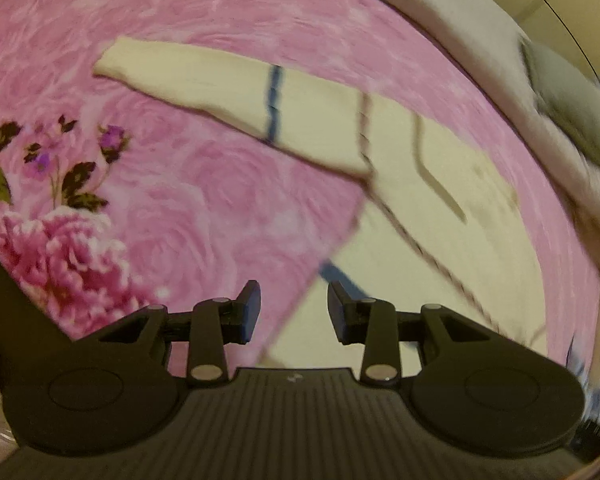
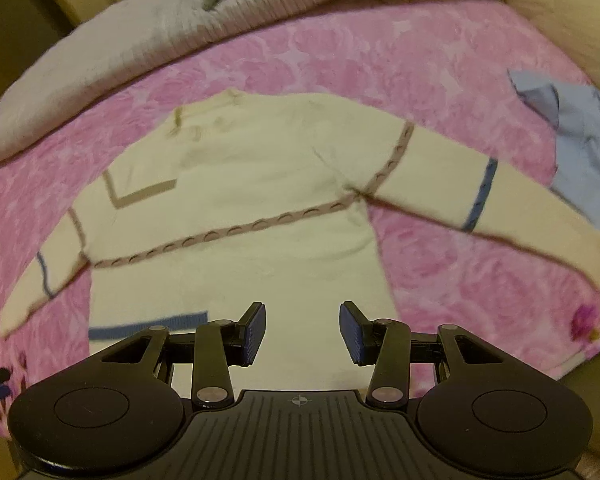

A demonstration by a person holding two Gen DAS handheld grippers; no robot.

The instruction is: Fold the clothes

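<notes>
**Operator:** Sweater first: the cream knitted sweater with taupe cable trim and blue bands (image 2: 240,184) lies spread flat on the pink rose-patterned bedspread (image 2: 440,80), its collar toward the far edge of the bed and its hem toward me. Both sleeves run out sideways, so the long axis goes across the bed.

**Partner:** Which tool is nearer what?

**Operator:** My right tool (image 2: 302,332) hangs over the hem, roughly mid-body, jaws apart, nothing between them. My left tool (image 1: 294,312) sits over the hem's corner on the left side, where the blue band (image 1: 340,276) runs; its jaws are also apart and empty. The left sleeve (image 1: 228,92) stretches away from it toward the far left of the bed.

**Partner:** So?

**Operator:** I judge that sleeve belongs to the left tool. The pale blue garment (image 2: 584,136) by the right edge waits.
</notes>
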